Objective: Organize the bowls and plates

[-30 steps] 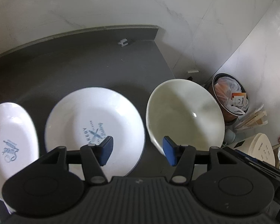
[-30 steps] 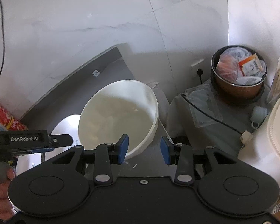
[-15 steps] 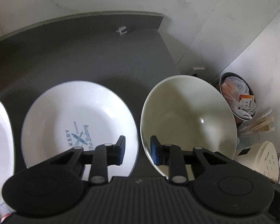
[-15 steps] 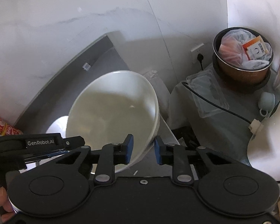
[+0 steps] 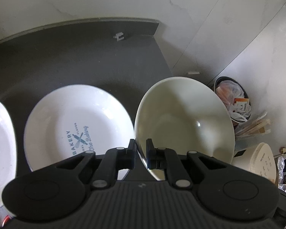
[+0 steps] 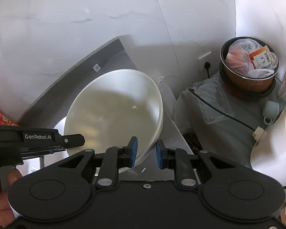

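Note:
A cream bowl (image 5: 185, 122) stands on the dark counter (image 5: 76, 57), near its right end. My left gripper (image 5: 140, 152) is shut on the bowl's near-left rim, one finger inside and one outside. In the right wrist view the same bowl (image 6: 112, 110) looks tilted, and my right gripper (image 6: 145, 152) is shut on its near-right rim. The left gripper's body (image 6: 38, 139) shows at the left there, held by a hand (image 6: 2, 200). A white plate printed "BAKERY" (image 5: 76, 118) lies left of the bowl. A second printed plate (image 5: 0, 133) is cut off at the left edge.
The counter ends just right of the bowl. Below it stand a full waste bin (image 6: 249, 66), a grey cover with a black cable (image 6: 219, 110) and a white appliance (image 5: 263, 162). A small white clip (image 5: 119, 36) lies by the marble back wall.
Both grippers closed in from open: the left one slid right and shut on the bowl's rim, the right one narrowed onto the opposite side. The bowl now looks tilted.

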Demonstrator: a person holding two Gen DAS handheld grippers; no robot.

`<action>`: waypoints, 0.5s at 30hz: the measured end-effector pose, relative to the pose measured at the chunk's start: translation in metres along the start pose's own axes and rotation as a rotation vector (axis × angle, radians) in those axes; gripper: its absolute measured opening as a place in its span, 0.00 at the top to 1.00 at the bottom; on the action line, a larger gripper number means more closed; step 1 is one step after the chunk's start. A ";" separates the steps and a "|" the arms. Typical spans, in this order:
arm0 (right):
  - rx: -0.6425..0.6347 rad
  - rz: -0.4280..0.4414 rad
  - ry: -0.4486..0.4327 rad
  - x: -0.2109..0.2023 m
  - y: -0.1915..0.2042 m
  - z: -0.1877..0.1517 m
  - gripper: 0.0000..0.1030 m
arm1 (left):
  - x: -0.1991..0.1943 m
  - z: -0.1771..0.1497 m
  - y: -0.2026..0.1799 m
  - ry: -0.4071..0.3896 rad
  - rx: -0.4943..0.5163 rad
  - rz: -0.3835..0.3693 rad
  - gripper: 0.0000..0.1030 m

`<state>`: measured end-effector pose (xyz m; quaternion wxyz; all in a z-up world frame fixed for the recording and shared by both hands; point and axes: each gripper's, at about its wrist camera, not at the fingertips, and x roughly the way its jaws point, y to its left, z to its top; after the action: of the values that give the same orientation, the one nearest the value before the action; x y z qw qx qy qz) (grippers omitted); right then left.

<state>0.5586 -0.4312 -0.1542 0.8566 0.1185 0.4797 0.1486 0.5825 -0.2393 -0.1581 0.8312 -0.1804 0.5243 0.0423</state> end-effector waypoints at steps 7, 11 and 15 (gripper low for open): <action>-0.037 0.009 -0.042 -0.025 0.019 -0.005 0.80 | -0.032 -0.005 0.007 -0.039 -0.004 -0.017 0.92; -0.049 0.016 -0.057 -0.039 0.030 -0.009 0.80 | -0.051 -0.008 0.015 -0.059 -0.005 -0.030 0.91; -0.074 0.020 -0.077 -0.052 0.043 -0.013 0.80 | -0.069 -0.010 0.023 -0.078 -0.009 -0.039 0.92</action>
<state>0.5160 -0.4097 -0.1053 0.8766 0.0973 0.4396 0.1701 0.5366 -0.2130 -0.1065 0.8508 -0.1924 0.4878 0.0352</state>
